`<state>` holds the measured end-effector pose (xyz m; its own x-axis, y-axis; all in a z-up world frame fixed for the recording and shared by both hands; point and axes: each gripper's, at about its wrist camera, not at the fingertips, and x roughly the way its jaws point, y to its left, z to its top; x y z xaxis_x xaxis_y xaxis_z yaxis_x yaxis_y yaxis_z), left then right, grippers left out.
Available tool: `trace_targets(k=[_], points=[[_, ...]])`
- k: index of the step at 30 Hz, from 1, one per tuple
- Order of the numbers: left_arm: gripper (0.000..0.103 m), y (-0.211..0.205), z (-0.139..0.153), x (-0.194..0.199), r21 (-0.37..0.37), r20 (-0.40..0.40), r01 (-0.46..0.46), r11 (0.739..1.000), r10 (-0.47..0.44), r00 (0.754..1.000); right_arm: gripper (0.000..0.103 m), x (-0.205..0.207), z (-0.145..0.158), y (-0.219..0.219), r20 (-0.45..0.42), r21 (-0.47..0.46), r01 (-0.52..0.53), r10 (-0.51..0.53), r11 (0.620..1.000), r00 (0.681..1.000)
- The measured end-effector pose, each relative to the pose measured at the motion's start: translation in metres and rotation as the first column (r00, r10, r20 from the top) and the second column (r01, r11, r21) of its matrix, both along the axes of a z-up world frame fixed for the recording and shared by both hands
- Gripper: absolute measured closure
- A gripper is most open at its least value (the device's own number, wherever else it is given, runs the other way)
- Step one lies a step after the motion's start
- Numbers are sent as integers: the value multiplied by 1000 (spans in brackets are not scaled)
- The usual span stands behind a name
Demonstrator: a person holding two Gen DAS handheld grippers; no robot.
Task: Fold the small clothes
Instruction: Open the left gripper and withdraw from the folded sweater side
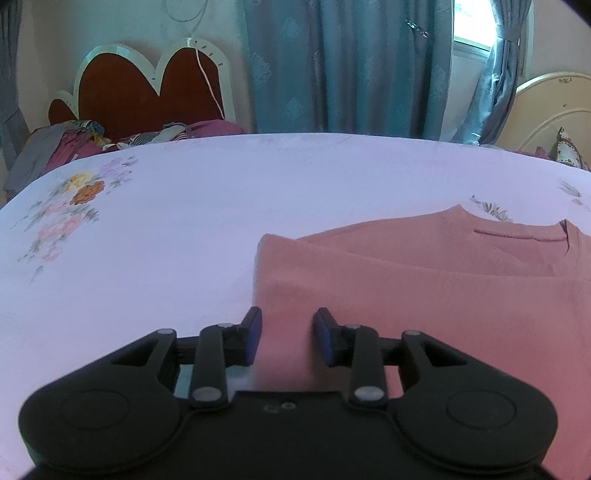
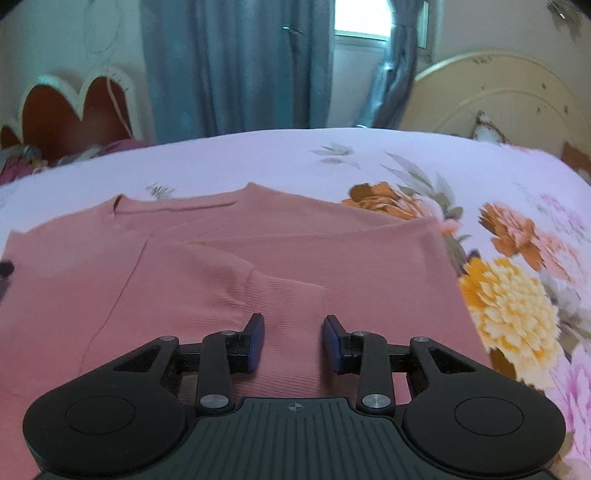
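The left gripper (image 1: pixel 287 334) is spread apart over the pink top's (image 1: pixel 424 280) left edge. The right gripper (image 2: pixel 293 339) is spread too, above a folded sleeve (image 2: pixel 280 295), maybe just touching it. The top lies flat on the flowery bedsheet (image 1: pixel 166 240).

Daylight enters through the window (image 2: pixel 360 22) between the curtains (image 1: pixel 351 66), blown out to white glare, while the room stays soft and fairly dim with a bluish-pink cast. Both fisheye views bend straight lines and darken at the corners. The right wrist view is smeared at its right edge, blurring the floral bedsheet (image 2: pixel 517 295)
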<state>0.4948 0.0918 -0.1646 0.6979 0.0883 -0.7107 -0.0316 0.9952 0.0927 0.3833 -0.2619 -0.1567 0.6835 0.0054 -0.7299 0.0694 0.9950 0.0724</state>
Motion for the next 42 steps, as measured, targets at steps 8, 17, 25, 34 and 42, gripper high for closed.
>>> trace_targets(k=[8,17,25,34,42], points=[[72,-5,9,-20,-23,2,9,1000,-9,1000,69,-21,24,23,73,24,-92,90,995,993],[70,-25,10,-67,-46,-4,97,994,-97,995,69,-26,6,27,-9,17,-108,108,994,994],[65,-18,0,-85,-14,-15,82,997,-82,996,69,-38,5,18,-12,12,-102,102,995,995],[66,-37,15,-116,-38,-12,105,994,-106,994,69,-60,18,20,11,37,-150,150,988,989],[65,-70,9,-142,-54,-41,136,989,-138,990,69,-89,11,30,-54,81,-239,244,968,968]])
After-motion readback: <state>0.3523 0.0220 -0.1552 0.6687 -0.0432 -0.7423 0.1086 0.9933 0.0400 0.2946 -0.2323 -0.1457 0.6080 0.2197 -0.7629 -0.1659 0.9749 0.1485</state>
